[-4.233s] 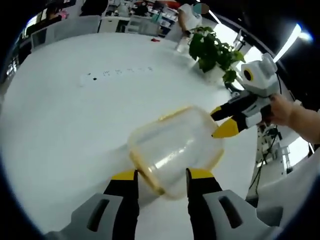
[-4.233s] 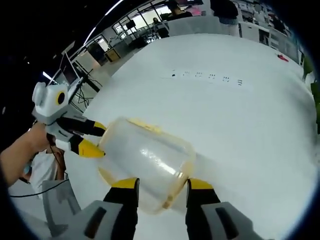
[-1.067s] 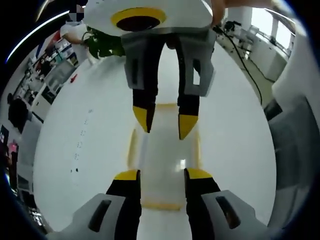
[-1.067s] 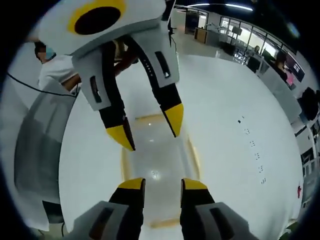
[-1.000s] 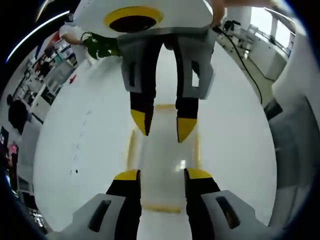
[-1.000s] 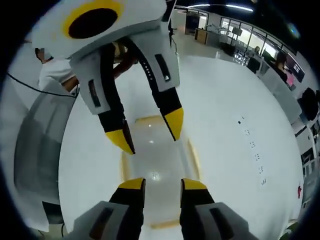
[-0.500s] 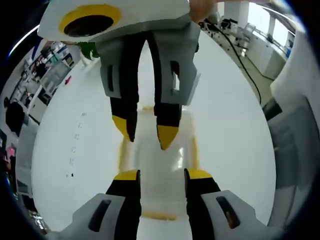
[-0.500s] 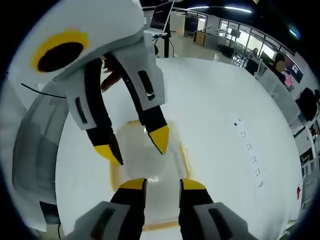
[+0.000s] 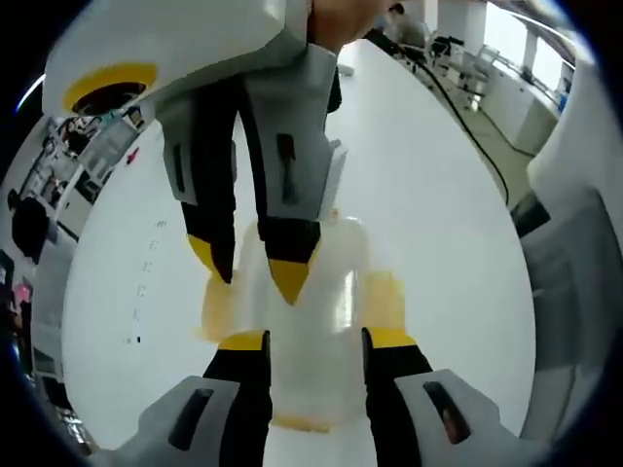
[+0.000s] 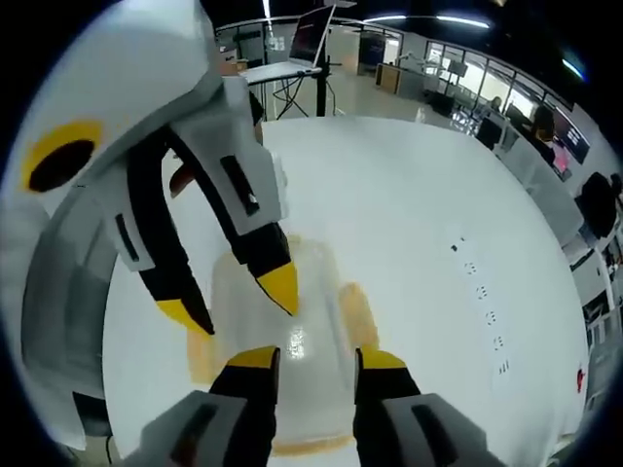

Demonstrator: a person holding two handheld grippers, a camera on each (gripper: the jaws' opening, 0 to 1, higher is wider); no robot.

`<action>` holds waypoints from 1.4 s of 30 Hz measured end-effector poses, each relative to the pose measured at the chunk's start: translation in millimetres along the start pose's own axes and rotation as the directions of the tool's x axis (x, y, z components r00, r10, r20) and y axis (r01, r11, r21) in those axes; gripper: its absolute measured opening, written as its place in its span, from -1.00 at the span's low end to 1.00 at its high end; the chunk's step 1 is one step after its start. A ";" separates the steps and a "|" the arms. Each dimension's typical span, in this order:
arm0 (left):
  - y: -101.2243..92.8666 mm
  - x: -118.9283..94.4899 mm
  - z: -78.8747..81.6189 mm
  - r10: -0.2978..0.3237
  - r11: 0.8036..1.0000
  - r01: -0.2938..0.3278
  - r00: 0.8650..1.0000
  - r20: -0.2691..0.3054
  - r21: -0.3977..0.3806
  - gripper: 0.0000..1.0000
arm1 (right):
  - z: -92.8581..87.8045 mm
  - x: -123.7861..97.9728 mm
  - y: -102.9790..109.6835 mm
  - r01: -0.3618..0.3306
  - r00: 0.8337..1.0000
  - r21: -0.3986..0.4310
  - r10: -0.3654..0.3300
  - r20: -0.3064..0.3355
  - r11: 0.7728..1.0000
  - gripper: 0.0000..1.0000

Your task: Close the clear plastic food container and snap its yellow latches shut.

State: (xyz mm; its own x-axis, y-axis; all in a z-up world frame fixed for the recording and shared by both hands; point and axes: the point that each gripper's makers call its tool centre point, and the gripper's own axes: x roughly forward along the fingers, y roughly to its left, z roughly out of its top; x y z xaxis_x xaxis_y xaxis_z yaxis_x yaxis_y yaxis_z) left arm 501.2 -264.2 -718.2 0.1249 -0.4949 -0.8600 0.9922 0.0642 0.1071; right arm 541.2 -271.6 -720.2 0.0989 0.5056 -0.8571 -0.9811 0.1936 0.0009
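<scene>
I'm seeing the food container (image 9: pixel 310 292) showing as clear, glossy plastic catching a glare, its latches (image 9: pixel 382 295) a translucent yellow plastic. The tabletop (image 9: pixel 438 214) is looking smooth, white and faintly sheened. Each hand-held gripper (image 9: pixel 313 342) is looking like matt plastic.

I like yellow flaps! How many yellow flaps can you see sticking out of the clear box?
2: one latch on the box's left side, one latch on its right. The grippers may hide more.

Container (image 9: pixel 311 321) lies on the table (image 9: pixel 438 214). Left gripper (image 9: pixel 313 342) and right gripper (image 9: pixel 248 277) meet over the container from opposite ends, tips near each other above its top. One latch (image 9: pixel 384 297) on each long side of the container.

Right gripper view: right gripper (image 10: pixel 313 362) at the near end of the container (image 10: pixel 282 331), left gripper (image 10: pixel 229 297) at the far end.
</scene>
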 end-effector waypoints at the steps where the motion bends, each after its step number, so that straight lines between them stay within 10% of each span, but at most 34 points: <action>1: -1.6 0.8 0.3 -0.002 1.000 0.002 1.000 0.004 -0.010 -0.23 | -0.2 1.3 -1.0 0.001 1.000 -0.007 -0.001 -0.002 1.000 -0.35; 42: -10.5 16.4 -6.9 0.171 0.984 -0.171 0.985 0.004 0.053 -0.14 | -0.9 16.9 -4.2 -0.219 0.969 -0.056 0.210 -0.133 0.974 -0.28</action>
State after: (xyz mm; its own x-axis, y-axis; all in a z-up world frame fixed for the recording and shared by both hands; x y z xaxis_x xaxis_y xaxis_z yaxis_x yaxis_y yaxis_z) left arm 492.8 -266.9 -736.8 0.2924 -0.4802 -0.8270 0.9550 0.1015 0.2787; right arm 546.8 -264.6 -735.2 -0.1323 0.4187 -0.8984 -0.9867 0.0308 0.1597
